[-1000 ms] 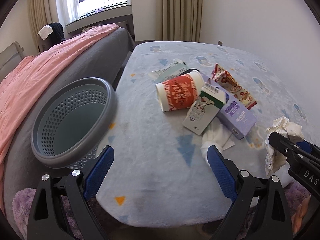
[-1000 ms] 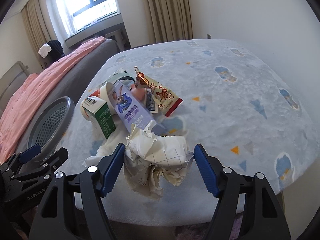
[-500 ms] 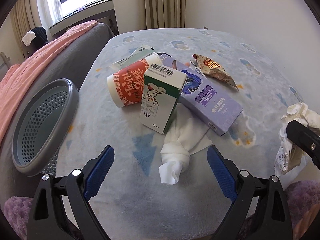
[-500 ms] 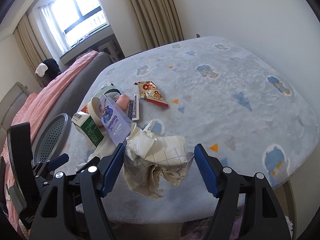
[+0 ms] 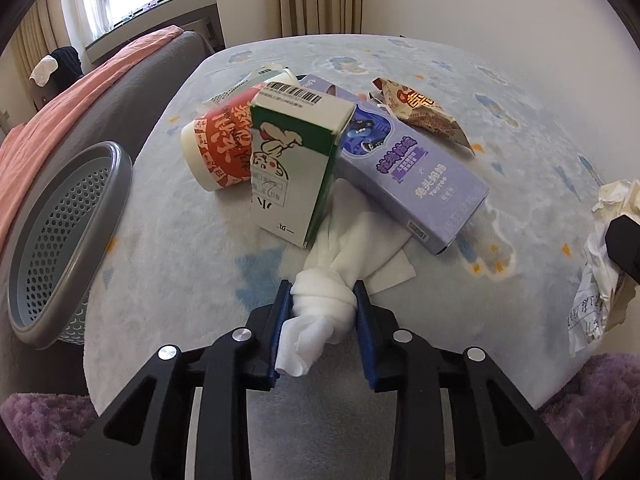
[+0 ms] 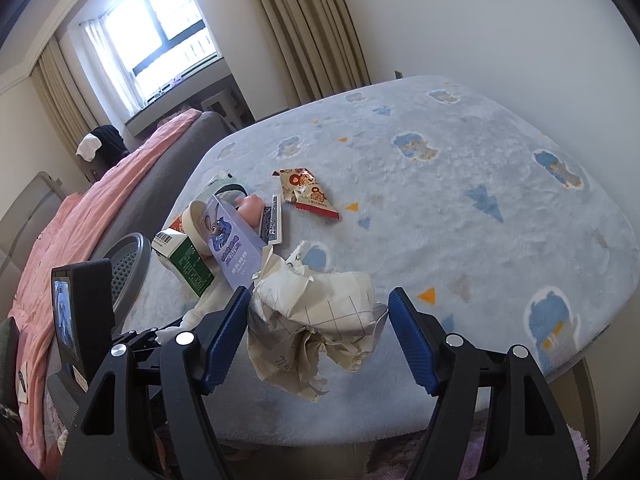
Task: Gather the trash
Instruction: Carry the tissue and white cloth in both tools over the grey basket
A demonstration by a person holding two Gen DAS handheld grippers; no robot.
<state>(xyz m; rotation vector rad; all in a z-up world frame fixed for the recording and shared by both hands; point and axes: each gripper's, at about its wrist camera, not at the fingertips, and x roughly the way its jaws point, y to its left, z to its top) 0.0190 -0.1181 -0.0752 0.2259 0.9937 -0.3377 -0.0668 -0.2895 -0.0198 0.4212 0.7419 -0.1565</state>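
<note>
Left wrist view showed the left gripper (image 5: 323, 312) clamped on a knotted white tissue (image 5: 326, 304) at the table's (image 5: 180, 280) near edge. A green carton (image 5: 294, 168) and purple box (image 5: 404, 168) leaned over its far end, with a grey basket (image 5: 60, 232) off left. The right gripper (image 6: 318, 328) pinched crumpled paper (image 6: 316, 320).
</note>
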